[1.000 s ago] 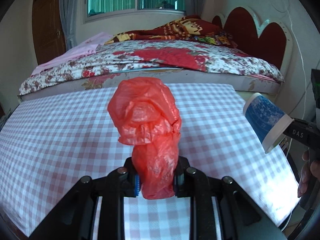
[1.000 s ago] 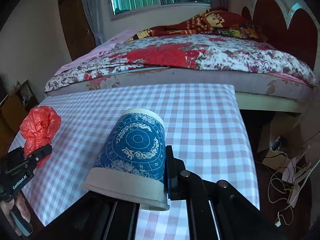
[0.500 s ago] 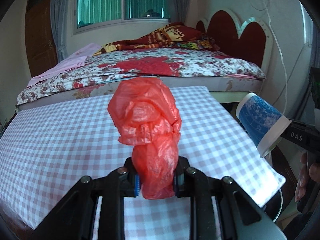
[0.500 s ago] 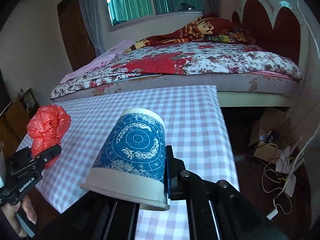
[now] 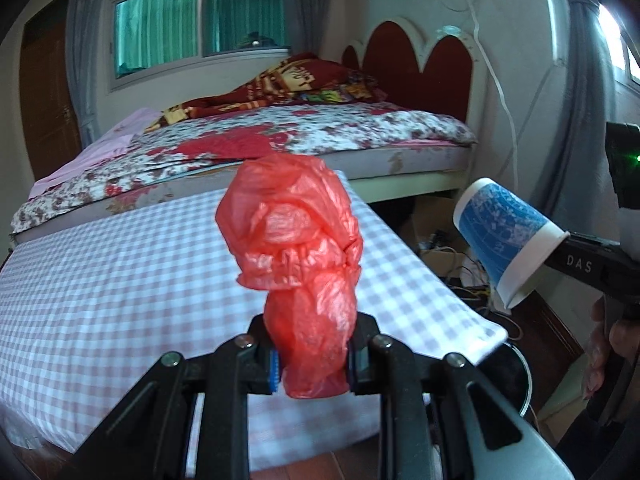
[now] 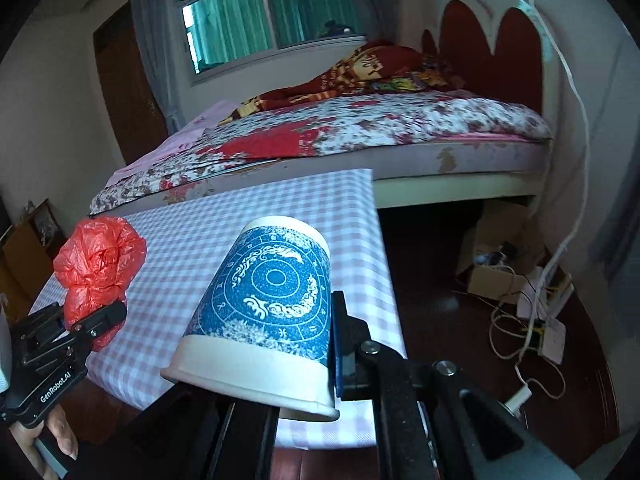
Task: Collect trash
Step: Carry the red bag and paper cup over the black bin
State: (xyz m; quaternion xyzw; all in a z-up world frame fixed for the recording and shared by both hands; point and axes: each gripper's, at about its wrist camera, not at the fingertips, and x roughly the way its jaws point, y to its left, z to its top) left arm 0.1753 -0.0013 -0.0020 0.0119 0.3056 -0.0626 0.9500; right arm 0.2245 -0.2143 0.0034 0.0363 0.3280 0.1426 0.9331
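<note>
Checked table (image 5: 100, 280) — one red bag (image 5: 296, 248), one paper cup (image 6: 264, 304), each gripper-held.

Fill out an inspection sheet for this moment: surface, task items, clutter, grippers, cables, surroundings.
Surface: table in a pink checked cloth, bare where visible.
Task items: crumpled red plastic bag and blue-patterned paper cup, both held in the air.
Clutter: open cardboard box on the floor right of the table.
Grippers: left gripper shut on the red plastic bag; right gripper shut on the paper cup, tilted with its rim toward the camera.
Cables: white cord down the wall; tangled wires on the floor.
Surroundings: floral bed, red headboard, window.
</note>
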